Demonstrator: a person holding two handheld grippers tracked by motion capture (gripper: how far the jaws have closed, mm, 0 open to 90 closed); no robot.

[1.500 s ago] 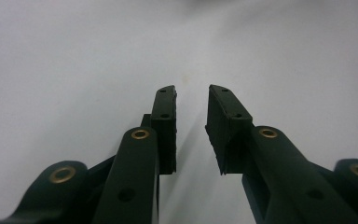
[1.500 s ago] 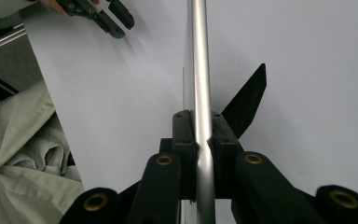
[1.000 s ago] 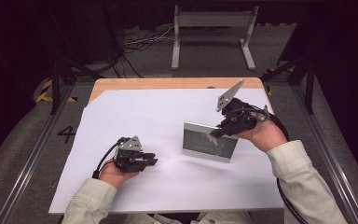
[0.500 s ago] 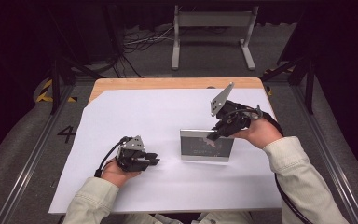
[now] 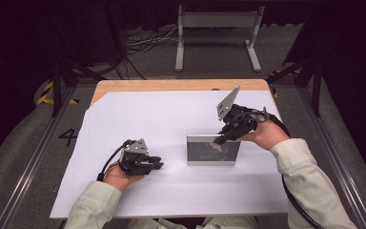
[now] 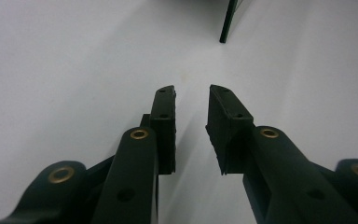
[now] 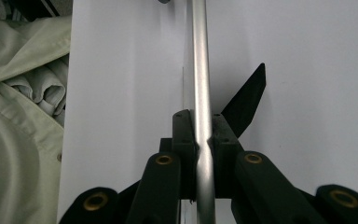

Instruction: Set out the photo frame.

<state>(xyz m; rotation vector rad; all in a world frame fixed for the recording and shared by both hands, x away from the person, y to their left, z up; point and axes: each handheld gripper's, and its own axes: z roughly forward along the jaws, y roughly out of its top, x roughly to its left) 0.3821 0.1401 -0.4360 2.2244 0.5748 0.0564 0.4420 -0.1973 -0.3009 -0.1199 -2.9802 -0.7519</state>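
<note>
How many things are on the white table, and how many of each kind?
Picture frames: 1, the silver-edged picture frame standing upright, its top edge pinched by the right gripper.
Grippers: 2, the right gripper and the left gripper, which rests open on the white table with nothing between its jaws.
Total: 3

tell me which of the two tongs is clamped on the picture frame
The right tongs: their jaws pinch the silver top edge of the picture frame. The left tongs rest apart on the white sheet, jaws parted around nothing.
</note>
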